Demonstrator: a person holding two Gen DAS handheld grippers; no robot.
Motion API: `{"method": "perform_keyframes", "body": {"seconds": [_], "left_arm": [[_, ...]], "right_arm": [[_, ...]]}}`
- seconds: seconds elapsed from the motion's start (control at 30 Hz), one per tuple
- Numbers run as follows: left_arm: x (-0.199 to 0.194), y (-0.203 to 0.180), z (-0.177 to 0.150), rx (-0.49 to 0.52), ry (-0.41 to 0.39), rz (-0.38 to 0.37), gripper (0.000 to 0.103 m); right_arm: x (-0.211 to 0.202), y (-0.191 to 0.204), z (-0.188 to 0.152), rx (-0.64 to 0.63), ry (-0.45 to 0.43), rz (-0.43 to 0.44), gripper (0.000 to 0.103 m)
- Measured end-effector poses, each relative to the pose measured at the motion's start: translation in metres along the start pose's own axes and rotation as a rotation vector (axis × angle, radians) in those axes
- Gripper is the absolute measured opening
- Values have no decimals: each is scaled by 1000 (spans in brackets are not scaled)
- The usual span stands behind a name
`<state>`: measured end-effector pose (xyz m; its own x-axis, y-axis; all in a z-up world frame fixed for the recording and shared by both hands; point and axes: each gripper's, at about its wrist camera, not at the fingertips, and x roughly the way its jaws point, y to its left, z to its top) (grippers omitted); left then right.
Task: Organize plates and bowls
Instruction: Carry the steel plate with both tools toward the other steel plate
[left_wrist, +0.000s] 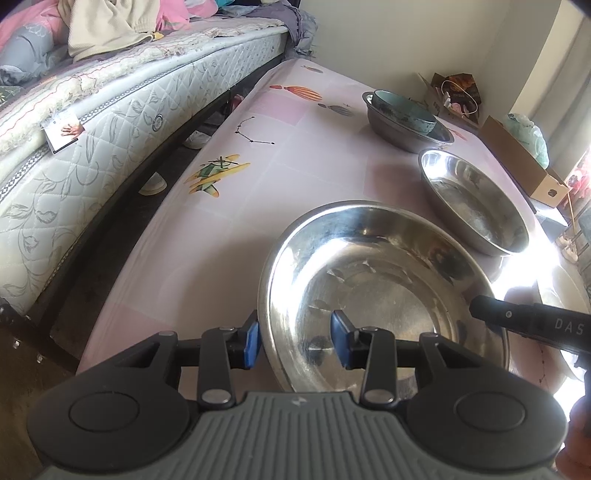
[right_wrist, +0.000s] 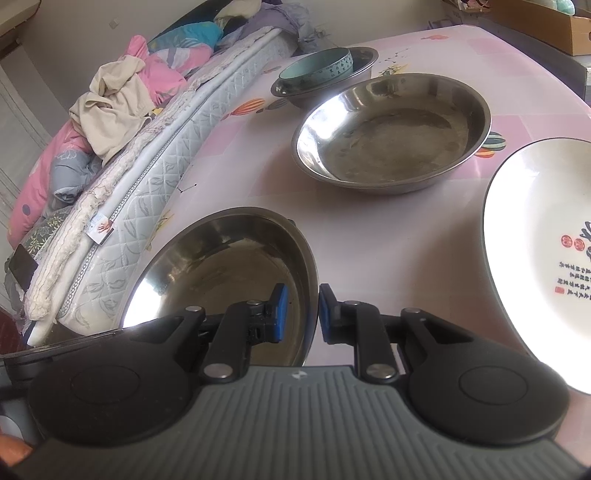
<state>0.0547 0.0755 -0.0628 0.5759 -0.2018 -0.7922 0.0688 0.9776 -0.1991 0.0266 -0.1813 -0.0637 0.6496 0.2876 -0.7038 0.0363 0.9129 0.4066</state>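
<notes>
While the right gripper pinched the near wide steel basin's rim, steadying it on the pink table, the left gripper straddled the opposite rim, spread, probably releasing it.

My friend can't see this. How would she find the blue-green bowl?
Look along the pink table to its far end, beside the bed. The teal ceramic bowl sits inside a steel bowl there. It is the only coloured bowl; the other bowls are bare steel.
</notes>
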Motion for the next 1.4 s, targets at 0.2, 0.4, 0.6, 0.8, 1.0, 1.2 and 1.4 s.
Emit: {"method": "perform_keyframes", "body": {"seconds": [0.2,0.4,0.6,0.8,1.0,1.2,1.4], "left_arm": [[2,-2,0,8,4,9,40],[3,-5,1,12,0,19,42],[2,-9,0,32,0,33,44],[2,-9,1,34,0,32,44],[4,-10,2,39,6,31,45],[6,-11,3,47,6,37,45],[5,-13,3,51,5,43,48]], "right_arm": [[1,0,0,-4,-2,-2,18],[2,0,0,-3,-1,-2,18],[3,2,-1,-7,-2,-6,19],[5,4,-1,-18,-3,-10,21],[6,4,0,-14,-4,-7,21],[6,4,-1,-12,-5,-6,21],[7,5,-2,-22,-8,-12,21]]}}
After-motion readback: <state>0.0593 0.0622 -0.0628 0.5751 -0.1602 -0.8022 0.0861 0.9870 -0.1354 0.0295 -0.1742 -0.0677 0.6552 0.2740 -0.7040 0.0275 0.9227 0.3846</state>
